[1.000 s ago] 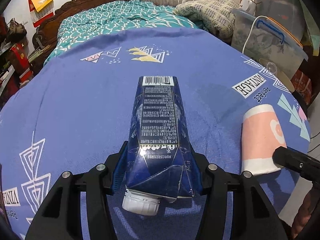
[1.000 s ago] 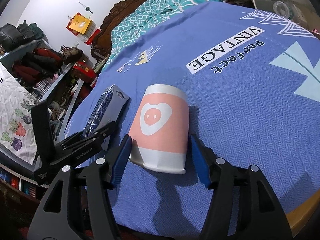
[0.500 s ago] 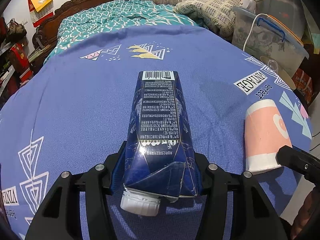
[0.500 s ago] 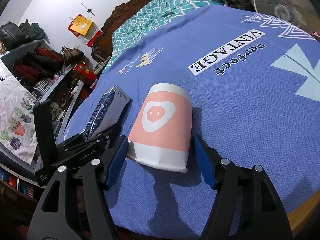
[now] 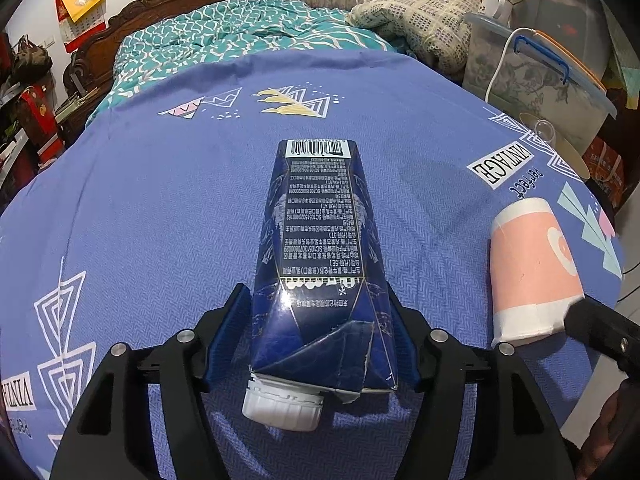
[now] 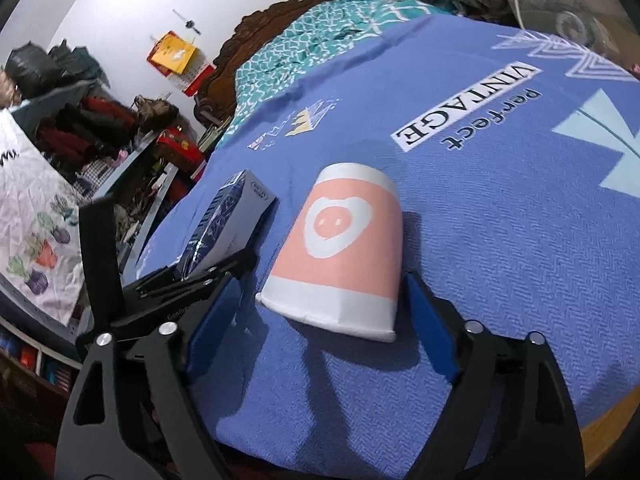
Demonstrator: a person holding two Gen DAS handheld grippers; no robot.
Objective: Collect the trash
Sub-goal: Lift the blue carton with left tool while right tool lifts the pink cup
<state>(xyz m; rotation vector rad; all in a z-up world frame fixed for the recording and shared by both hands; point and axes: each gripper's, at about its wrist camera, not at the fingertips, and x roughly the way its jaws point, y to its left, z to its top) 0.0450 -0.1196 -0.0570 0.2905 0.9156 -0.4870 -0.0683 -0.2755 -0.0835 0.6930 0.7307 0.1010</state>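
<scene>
A dark blue drink carton (image 5: 320, 256) with a white cap lies flat on the blue cloth, cap end toward me. My left gripper (image 5: 316, 324) is shut on its cap end, both blue pads against its sides. A pink paper cup (image 6: 340, 256) with a white heart lies on its side, rim toward me. My right gripper (image 6: 324, 308) is open around the cup's rim, with a clear gap on the left side. The cup also shows in the left wrist view (image 5: 532, 272), and the carton in the right wrist view (image 6: 228, 216).
The table has a blue printed cloth (image 5: 140, 200); its wooden front edge (image 6: 612, 424) shows at lower right. A bed with a teal quilt (image 5: 224, 36) lies beyond. Clear plastic storage boxes (image 5: 536, 80) stand at the far right. Cluttered shelves (image 6: 100, 132) are to the left.
The left pads have closed onto the carton. The right gripper has drawn back slightly and tilted, and its fingers stand a little wider around the cup.
</scene>
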